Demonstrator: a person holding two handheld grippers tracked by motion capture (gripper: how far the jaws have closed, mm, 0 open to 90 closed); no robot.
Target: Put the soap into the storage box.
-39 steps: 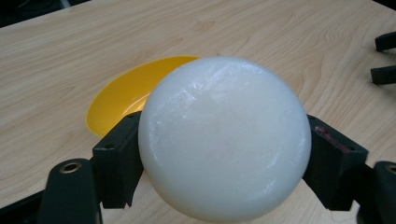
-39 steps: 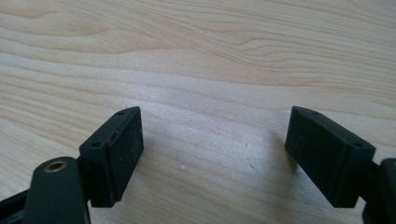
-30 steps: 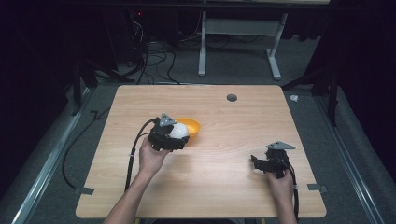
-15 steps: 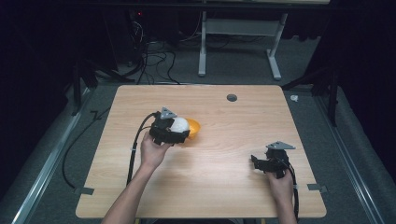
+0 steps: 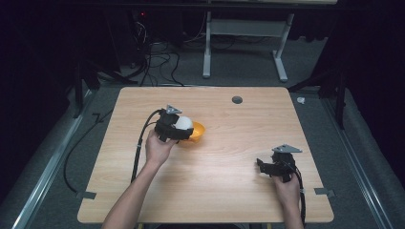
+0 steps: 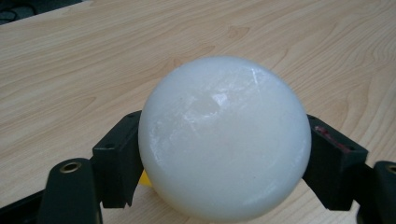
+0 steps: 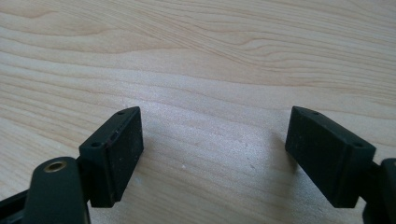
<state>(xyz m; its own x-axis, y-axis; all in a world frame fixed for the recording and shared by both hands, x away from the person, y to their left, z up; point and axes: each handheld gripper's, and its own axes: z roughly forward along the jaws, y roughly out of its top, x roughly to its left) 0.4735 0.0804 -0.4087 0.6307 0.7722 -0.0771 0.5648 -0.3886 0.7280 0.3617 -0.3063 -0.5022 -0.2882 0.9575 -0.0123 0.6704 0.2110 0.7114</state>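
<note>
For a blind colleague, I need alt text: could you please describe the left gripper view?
A white ball is clamped between the two black jaws of the left gripper, one jaw pressing on each side of it. Behind it lies a light wooden table, and a small bit of something yellow shows under the ball's lower left edge.

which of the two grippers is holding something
The left gripper, over the orange bowl: its jaws clamp the white ball on both sides. The right gripper has its jaws spread apart with only bare table between them.
</note>
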